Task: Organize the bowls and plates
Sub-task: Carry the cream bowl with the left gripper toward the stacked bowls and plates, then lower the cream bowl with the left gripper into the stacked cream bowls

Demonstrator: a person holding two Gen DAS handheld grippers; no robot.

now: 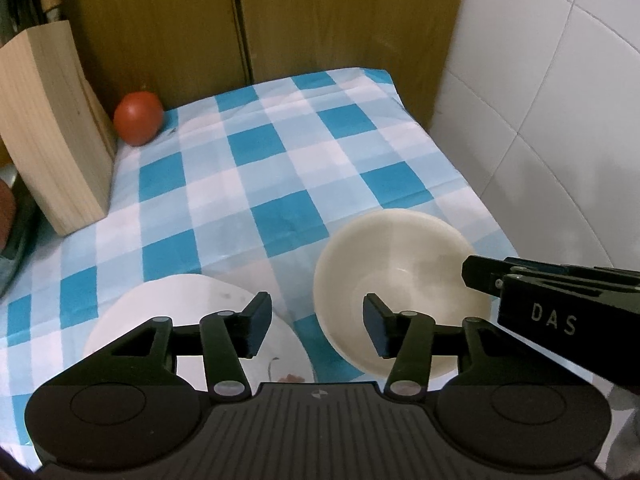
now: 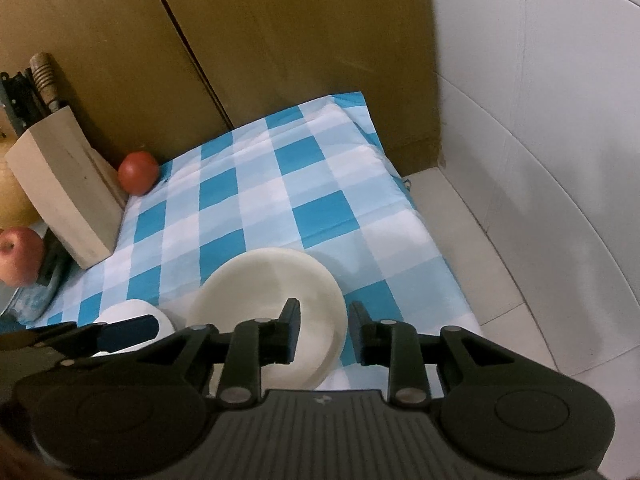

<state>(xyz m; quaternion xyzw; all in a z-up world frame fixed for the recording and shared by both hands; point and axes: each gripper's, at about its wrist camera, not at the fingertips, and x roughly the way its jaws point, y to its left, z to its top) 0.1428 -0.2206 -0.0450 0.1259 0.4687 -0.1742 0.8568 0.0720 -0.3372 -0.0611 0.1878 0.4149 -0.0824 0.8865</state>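
Note:
A cream bowl [image 1: 396,268] sits upright on the blue-and-white checked cloth [image 1: 280,160]. A white plate [image 1: 180,304] lies left of it. My left gripper [image 1: 318,324] is open and empty, hovering between plate and bowl, its right finger over the bowl's near rim. My right gripper [image 1: 520,280] comes in from the right over the bowl's right rim. In the right wrist view the right gripper [image 2: 324,330] is open, its jaws straddling the right rim of the bowl [image 2: 264,292]. The plate [image 2: 132,312] shows to the left, partly hidden by the left gripper [image 2: 100,334].
A wooden knife block [image 1: 52,144] stands at the left with a tomato [image 1: 138,118] behind it. An apple [image 2: 18,254] lies left of the block. A brown cabinet [image 1: 280,16] backs the counter and a white tiled wall [image 1: 560,120] runs along the right.

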